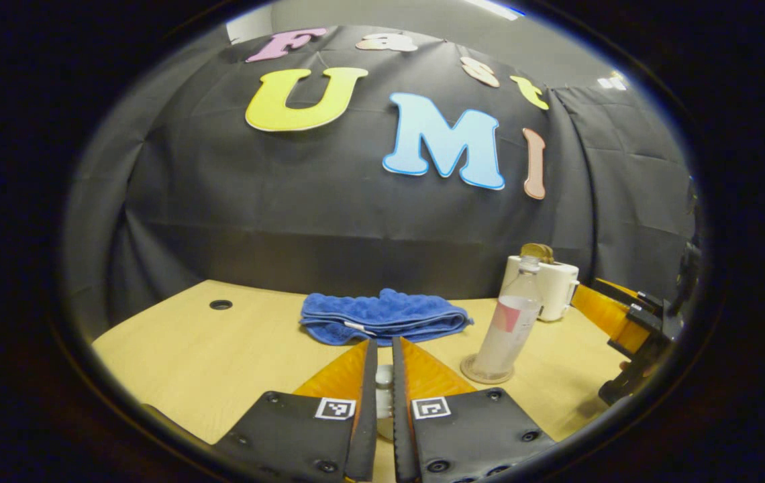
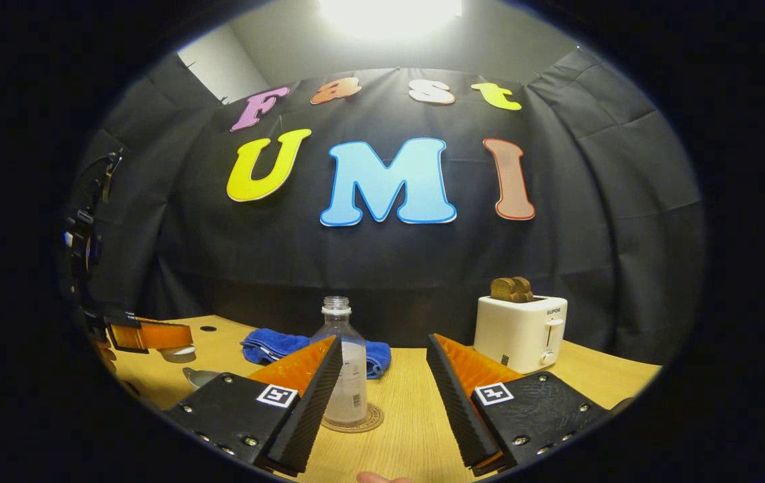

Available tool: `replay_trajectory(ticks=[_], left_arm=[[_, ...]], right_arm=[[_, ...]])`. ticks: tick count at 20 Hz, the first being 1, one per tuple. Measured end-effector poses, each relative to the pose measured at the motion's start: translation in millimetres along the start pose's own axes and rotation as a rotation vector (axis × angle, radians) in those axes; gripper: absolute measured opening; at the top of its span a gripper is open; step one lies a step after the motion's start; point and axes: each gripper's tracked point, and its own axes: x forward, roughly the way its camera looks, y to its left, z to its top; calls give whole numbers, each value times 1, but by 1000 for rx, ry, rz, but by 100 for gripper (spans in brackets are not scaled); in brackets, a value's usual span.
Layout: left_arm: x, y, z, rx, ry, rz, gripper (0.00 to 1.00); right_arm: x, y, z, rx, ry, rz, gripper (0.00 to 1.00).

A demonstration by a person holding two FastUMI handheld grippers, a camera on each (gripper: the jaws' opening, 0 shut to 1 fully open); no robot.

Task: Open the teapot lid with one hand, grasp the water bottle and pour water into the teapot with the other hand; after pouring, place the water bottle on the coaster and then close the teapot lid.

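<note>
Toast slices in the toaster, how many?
2, I think: both stand side by side in the top of the toaster, toast at the table's back right. They overlap, so a third behind could be hidden.

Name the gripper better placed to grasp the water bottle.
Right. The right gripper has open jaws, with the water bottle upright on its coaster just ahead. The left gripper is occupied, jaws closed on a white piece, likely the teapot lid.

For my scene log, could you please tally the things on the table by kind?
Water bottle: 1
Coaster: 1
Blue towel: 1
Toaster: 1
Teapot lid: 1
Total: 5
</note>
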Motion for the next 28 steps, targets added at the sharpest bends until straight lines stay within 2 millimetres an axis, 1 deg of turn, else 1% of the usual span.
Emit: replay_trajectory(ticks=[4, 6, 10, 14, 16, 19, 20, 21, 23, 24, 28], left_arm=[[7, -17, -4, 25, -2, -8, 17], [12, -23, -10, 24, 9, -11, 17], [17, -22, -23, 23, 33, 4, 17], [22, -24, -27, 27, 34, 7, 17], [24, -27, -33, 25, 46, 4, 17], [26, -24, -37, 30, 53, 23, 17], [25, -25, -38, 25, 56, 19, 17], [25, -25, -38, 24, 54, 23, 24], [20, -21, -35, 29, 46, 40, 31], [17, -20, -33, 34, 39, 45, 22], [-3, -22, -23, 20, 11, 48, 22]], right_arm=[[-4, -4, -1, -17, 1, -10, 81], [-7, -4, 0, -27, -1, -15, 81], [-10, -2, 4, -48, -17, -14, 81], [-10, -2, 3, -46, -8, -14, 81], [-11, -3, 4, -46, -9, -16, 81], [-11, 0, 5, -46, -11, -12, 81], [-12, 0, 4, -47, -11, -9, 81], [-14, 2, 6, -47, -12, -5, 81], [-14, 5, 6, -44, -13, 2, 81], [-14, 7, 7, -39, -14, 7, 81], [-18, 15, 4, -27, 1, 24, 81]])
